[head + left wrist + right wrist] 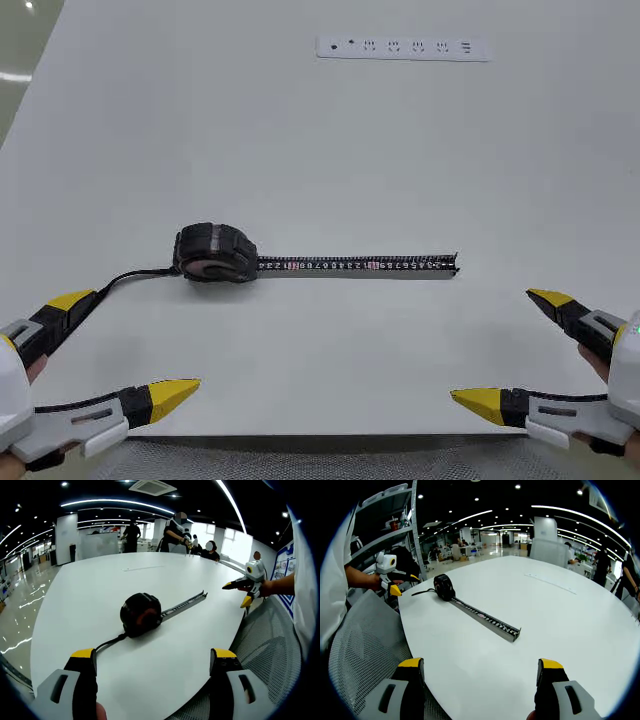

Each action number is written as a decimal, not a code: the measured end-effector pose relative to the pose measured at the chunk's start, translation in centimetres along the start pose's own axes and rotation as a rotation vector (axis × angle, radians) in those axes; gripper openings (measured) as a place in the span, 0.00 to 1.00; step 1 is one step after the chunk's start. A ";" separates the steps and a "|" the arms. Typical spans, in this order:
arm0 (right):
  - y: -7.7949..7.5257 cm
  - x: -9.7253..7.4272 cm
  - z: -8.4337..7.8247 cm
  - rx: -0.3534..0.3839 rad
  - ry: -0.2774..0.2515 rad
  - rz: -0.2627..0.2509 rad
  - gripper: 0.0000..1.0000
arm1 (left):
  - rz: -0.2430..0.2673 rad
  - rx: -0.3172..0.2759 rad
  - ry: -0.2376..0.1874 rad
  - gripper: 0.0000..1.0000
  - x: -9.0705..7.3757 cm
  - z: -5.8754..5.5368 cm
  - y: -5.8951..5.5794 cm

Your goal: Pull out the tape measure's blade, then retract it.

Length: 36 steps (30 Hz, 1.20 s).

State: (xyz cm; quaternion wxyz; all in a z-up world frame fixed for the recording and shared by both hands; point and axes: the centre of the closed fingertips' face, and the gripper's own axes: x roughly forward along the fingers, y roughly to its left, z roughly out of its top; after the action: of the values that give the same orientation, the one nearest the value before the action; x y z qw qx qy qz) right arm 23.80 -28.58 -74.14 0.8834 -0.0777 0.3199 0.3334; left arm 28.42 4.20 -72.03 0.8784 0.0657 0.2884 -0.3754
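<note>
A black tape measure lies on the white table, its blade pulled out to the right and ending in a hook. A black strap trails left from the case. The left gripper view has the case ahead, with the blade running away to the right. In the right gripper view the blade leads back to the case. My left gripper is open near the front left edge, holding nothing. My right gripper is open at the front right, apart from the hook.
A white power strip lies at the far side of the table. A mesh chair sits against the near edge. Several people stand beyond the table's far end in the left gripper view. Shelving rises at the left of the right gripper view.
</note>
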 end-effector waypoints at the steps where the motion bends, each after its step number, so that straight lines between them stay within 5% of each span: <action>1: 0.0 0.0 0.0 0.000 0.001 0.000 0.92 | -0.001 -0.001 0.000 0.91 0.0 0.0 0.0; 16: 0.3 0.1 -0.1 -0.004 0.005 0.001 0.92 | -0.001 -0.011 -0.007 0.90 0.4 0.4 -0.4; 36: -0.6 0.4 0.0 -0.025 0.015 0.001 0.91 | 0.006 -0.020 -0.004 0.88 3.8 2.0 -1.0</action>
State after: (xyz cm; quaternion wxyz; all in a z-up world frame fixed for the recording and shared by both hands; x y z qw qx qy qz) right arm 24.37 -28.80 -74.41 0.8799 -0.0909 0.3223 0.3372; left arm 30.71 0.45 -72.38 0.8807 0.0569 0.2901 -0.3701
